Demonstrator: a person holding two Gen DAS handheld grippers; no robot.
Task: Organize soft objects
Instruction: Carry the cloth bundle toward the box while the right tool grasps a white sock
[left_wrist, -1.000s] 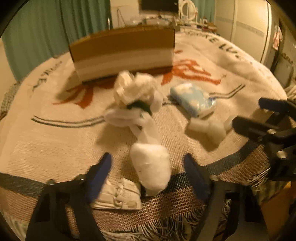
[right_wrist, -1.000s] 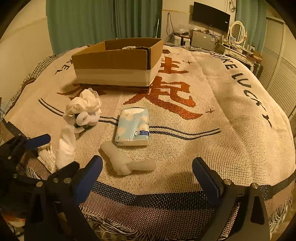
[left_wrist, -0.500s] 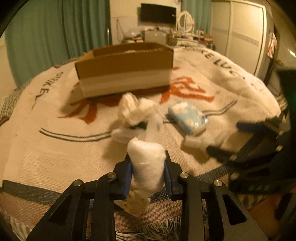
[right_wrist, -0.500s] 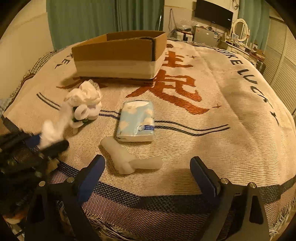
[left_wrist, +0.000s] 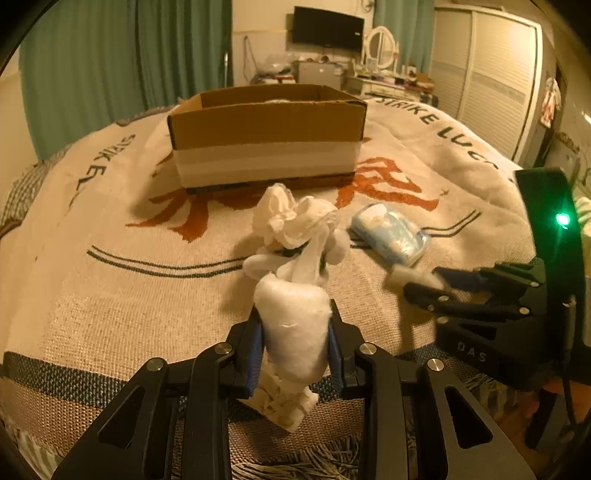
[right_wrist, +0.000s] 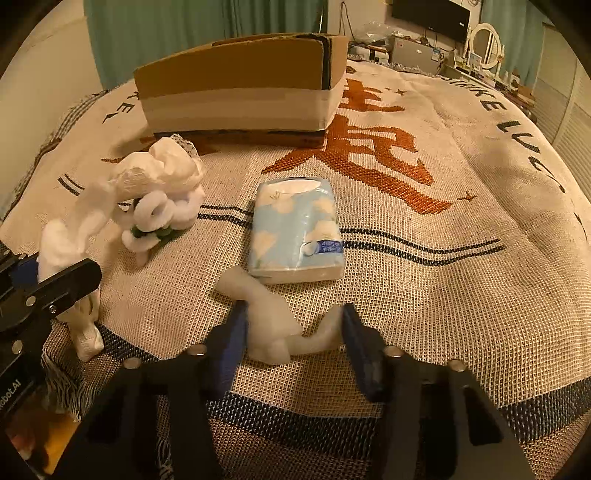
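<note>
My left gripper (left_wrist: 294, 343) is shut on a white cotton wad (left_wrist: 293, 328), held just above the blanket's front edge; a thin strand links it to a white fluffy bundle (left_wrist: 295, 221). The wad also shows in the right wrist view (right_wrist: 59, 247). My right gripper (right_wrist: 291, 339) is open, its fingers on either side of a white soft roll (right_wrist: 273, 317) that lies on the blanket. A blue tissue pack (right_wrist: 295, 229) lies just beyond it. The cardboard box (left_wrist: 266, 129) stands at the back.
A woven blanket (right_wrist: 443, 221) with red characters covers the surface; its fringed edge is near me. A small white folded cloth (right_wrist: 86, 332) lies under the left gripper. Curtains, a TV and wardrobes stand behind.
My left gripper closed on the cotton wad and lifted it slightly. My right gripper moved forward and down around the soft roll, its fingers narrowing.
</note>
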